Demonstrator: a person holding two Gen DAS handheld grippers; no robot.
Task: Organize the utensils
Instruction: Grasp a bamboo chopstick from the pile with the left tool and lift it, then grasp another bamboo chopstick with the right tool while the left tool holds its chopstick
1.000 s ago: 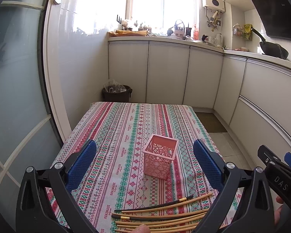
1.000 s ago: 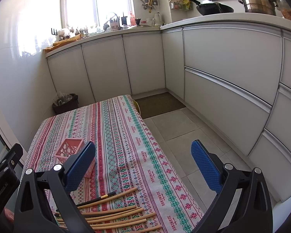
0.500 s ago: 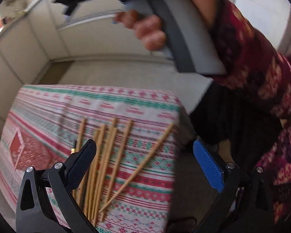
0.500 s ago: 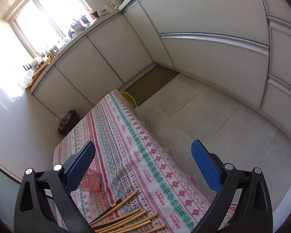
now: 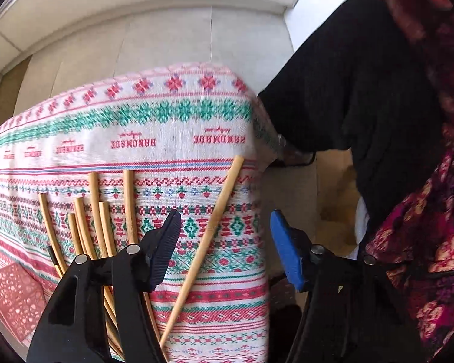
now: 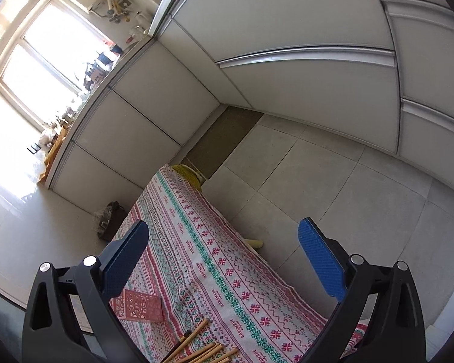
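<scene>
Left gripper (image 5: 224,242) pointing straight down over a cloth (image 5: 178,139) patterned in red and green, jaws half apart after just closing in, nothing pressed between the pads. One lone chopstick (image 5: 208,236) lying slantwise on the cloth between the two pads, touching neither. More chopsticks (image 5: 97,211) bunched side by side just left of the left pad. Pink basket (image 6: 139,304) further along the cloth, apart from the chopsticks. Right gripper (image 6: 224,257) tilted over the table's edge and tiled floor (image 6: 333,187), jaws wide apart, empty. Flowered sleeve (image 5: 423,242) at the right edge.
</scene>
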